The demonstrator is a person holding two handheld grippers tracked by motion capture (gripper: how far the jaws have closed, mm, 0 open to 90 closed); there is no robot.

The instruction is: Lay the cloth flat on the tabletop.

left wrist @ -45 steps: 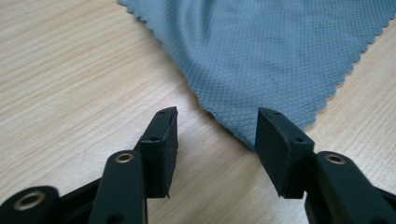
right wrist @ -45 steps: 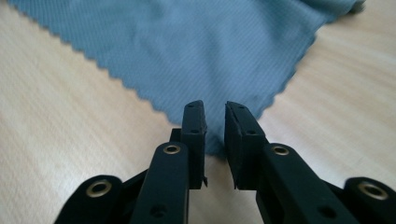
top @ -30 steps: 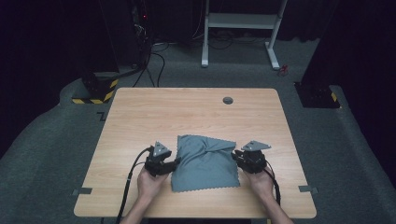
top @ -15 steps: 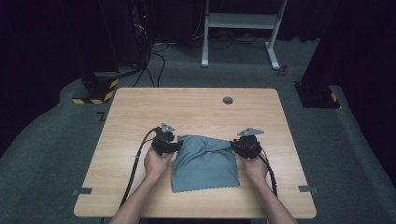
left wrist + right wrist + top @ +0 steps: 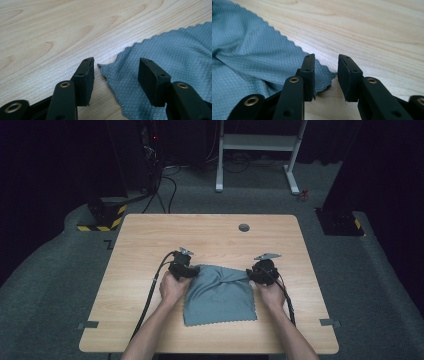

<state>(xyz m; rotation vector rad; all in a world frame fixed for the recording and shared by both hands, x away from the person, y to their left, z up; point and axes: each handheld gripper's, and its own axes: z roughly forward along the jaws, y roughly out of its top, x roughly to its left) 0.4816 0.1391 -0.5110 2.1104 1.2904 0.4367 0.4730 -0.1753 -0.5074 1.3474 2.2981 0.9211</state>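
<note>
a: what changed? both hands are further up the frame than a second ago, now at the cloth's [image 5: 219, 295] far corners instead of its sides. cloth itself looks spread flatter, top edge pulled wider, a diagonal crease running between the two corners.

b: tongs?

a: left tongs [image 5: 116, 71] apart, jaws have just been opening. the cloth's scalloped corner lies in the gap, but neither pad presses on it. right tongs [image 5: 326, 75] also apart, jaws just opening too; the cloth corner's tip pokes into the gap, nothing clamped.

b: so both corners let go?

a: reads that way. my guess is a spread or a fold step just ended and the cloth is released, lying loose on the desk [image 5: 150, 235].

b: where is it exactly?

a: lower middle of the high view, between the two hands, its near edge a bit short of the desk's near edge at frame bottom.

b: room to move?

a: plenty. upper half of the desk is bare wood, except a small dark round grommet [image 5: 243, 227] near the far edge, well apart from the cloth. bare strips left and right of the hands too. cables [image 5: 150, 295] trail back toward frame bottom, not over the cloth. only tight side is the near edge.
</note>
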